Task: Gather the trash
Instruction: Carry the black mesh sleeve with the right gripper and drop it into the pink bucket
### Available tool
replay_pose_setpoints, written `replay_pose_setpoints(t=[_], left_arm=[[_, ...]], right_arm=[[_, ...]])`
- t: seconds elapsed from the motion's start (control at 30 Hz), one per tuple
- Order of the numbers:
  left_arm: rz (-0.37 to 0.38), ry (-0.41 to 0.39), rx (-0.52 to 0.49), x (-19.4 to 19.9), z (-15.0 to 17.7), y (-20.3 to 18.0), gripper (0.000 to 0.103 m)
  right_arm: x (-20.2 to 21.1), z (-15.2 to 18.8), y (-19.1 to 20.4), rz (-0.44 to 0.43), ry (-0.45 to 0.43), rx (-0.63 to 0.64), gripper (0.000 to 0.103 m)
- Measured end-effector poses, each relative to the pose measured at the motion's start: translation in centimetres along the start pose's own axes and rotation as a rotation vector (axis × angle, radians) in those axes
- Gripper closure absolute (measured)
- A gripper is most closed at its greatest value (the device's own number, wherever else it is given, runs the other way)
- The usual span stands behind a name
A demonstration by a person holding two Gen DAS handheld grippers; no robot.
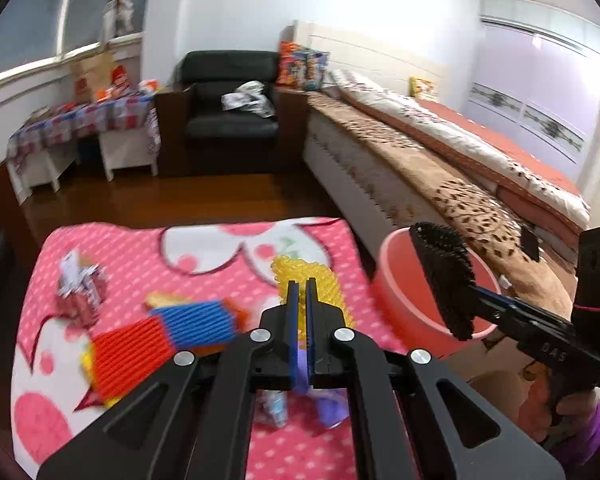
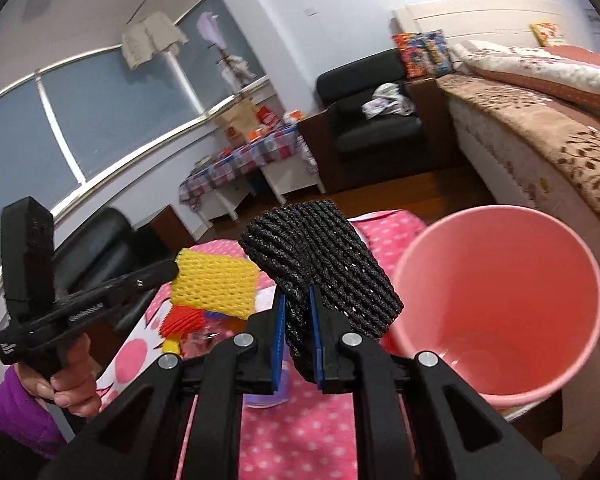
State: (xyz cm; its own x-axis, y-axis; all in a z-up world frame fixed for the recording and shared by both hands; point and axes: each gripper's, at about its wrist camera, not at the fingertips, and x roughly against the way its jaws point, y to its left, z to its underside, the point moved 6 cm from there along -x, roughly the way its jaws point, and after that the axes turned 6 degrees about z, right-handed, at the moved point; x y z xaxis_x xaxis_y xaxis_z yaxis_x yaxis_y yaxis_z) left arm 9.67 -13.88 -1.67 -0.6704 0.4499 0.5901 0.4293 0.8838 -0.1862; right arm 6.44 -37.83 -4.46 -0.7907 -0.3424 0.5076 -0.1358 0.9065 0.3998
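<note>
right gripper (image 2: pixel 298 300) clamping black foam net (image 2: pixel 320 256), left gripper (image 1: pixel 300 284) nearly closed, its grasp unclear

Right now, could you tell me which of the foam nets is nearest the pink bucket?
The black foam net, gripped in the right claw beside the pink bucket; the yellow one and the red and blue ones sit farther left.

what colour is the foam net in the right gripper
Black; the foam net held in the right gripper shows best in the right wrist view.

Black tool (image 1: pixel 302 284) with blue pads, silver screws (purple sleeve behind).
</note>
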Motion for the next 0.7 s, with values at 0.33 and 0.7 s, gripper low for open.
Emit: replay_pose_setpoints(t=[0.33,0.7], left_arm=[[0.100,0.034,-0.082,-5.0,-1.1,-6.7,0.101],[0.121,0.068,-0.120,-9.1,-0.4,-10.0,0.101]], right_arm=[[0.9,-0.2,-7.5,0.124,-0.023,-0.125,0.092],[0.7,1.3,-10.3,0.197,-0.018,-0.164,0.091]])
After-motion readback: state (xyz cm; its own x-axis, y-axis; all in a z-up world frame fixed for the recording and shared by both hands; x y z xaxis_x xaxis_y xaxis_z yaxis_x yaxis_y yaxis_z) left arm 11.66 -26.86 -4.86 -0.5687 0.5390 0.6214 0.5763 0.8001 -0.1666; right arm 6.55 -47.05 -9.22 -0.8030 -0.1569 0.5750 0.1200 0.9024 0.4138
